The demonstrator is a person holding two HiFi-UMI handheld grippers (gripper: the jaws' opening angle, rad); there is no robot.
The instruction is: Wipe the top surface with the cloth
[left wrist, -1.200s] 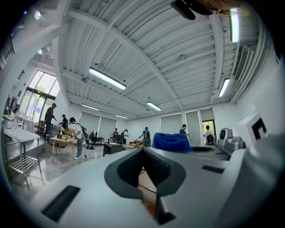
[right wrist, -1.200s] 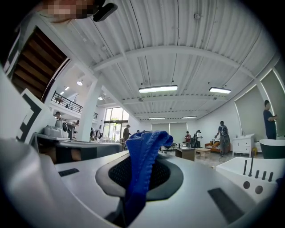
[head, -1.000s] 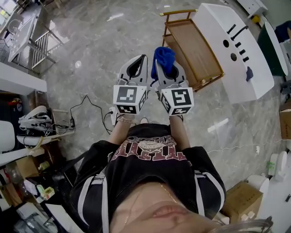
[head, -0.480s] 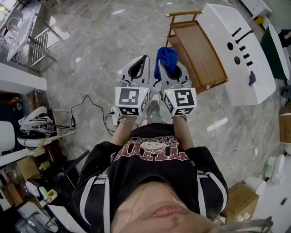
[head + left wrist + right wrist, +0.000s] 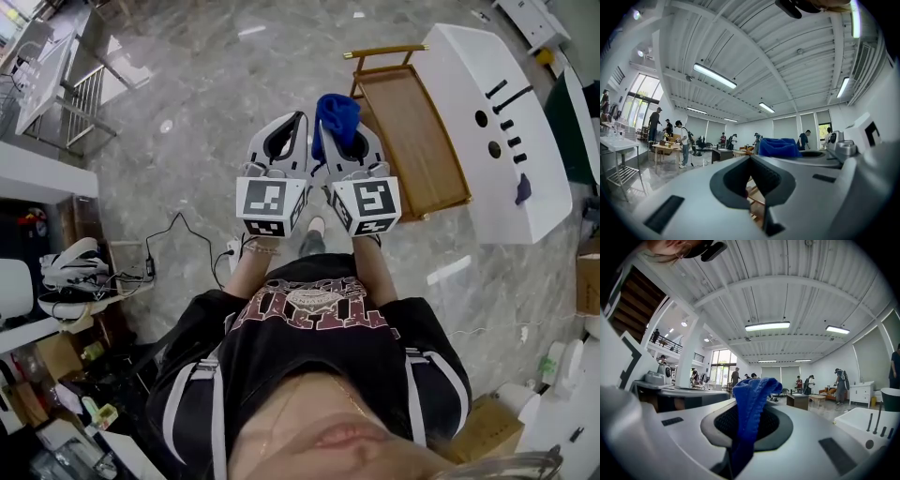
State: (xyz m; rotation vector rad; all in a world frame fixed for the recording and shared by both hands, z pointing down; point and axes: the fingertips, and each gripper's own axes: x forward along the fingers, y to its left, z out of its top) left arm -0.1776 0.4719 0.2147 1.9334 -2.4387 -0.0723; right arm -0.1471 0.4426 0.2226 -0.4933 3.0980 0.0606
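No brand name is seen on either tool. The only markings are the black-and-white square codes on the cubes of the left gripper [image 5: 300, 120] and the right gripper [image 5: 325, 127]. Pale lettering is printed across the person's black shirt [image 5: 309, 317], but it is warped by the lens and probably cannot be read reliably.

The cloth [image 5: 339, 111] is found at the upper centre of the head view, pinched between the clenched jaws of the right gripper. Its bunched top rises past the tips. In the right gripper view its blue looped knit is shown, and a tail is seen hanging down through the oval opening. The left gripper's jaws are pressed together with nothing between them. Through its oval opening, in the left gripper view, wooden slats are glimpsed. Both tools are moulded in smooth pale grey plastic, with dark ribbed lining inside the openings.

Just right of the cloth in the head view a wooden trolley [image 5: 412, 131] is seen. Its flat rectangular top is bordered by a raised rim and a brass-coloured rail [image 5: 380, 52]. Beside it, at the upper right, a glossy white unit [image 5: 469, 84] is marked with black slots and two round holes. The floor [image 5: 187, 103] is polished grey marbled stone.

Only the gripper views show the hall: a ribbed white ceiling hung with strip lights [image 5: 715, 76], and standing people [image 5: 684, 143] far off.
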